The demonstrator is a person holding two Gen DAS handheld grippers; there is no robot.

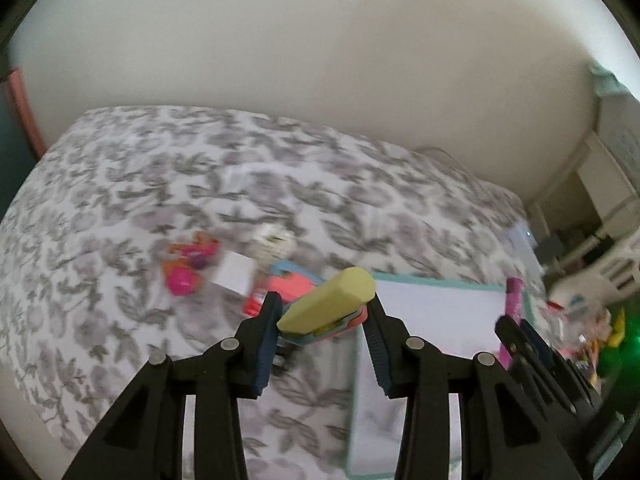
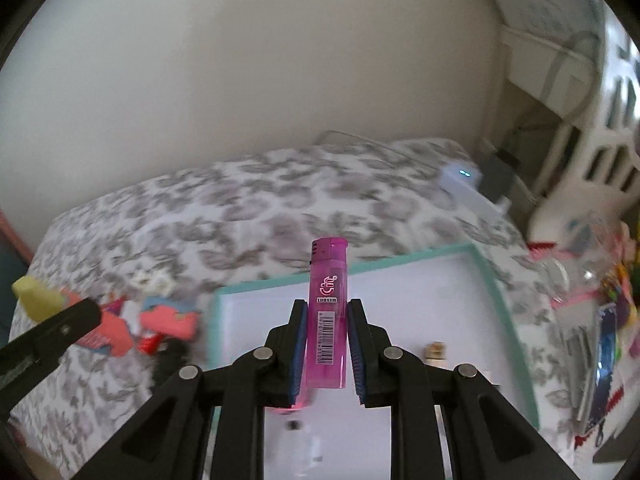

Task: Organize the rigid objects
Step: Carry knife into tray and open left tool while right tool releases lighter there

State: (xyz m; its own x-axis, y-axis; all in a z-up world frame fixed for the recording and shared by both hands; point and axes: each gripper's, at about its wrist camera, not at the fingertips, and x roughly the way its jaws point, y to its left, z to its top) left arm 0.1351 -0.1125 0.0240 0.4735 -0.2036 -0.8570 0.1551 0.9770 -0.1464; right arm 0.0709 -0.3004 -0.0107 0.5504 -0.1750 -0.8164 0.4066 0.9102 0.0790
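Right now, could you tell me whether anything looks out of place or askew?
Nothing damaged or spilled. The left gripper holds its yellow block tilted, and the right gripper holds a pink lighter upright above the tray.

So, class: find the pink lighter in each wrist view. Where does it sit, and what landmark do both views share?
Left wrist view: pink lighter at the right, above the right gripper.
Right wrist view: lighter centre, upright, clamped in that gripper.
Shared landmark: the teal-rimmed white tray.
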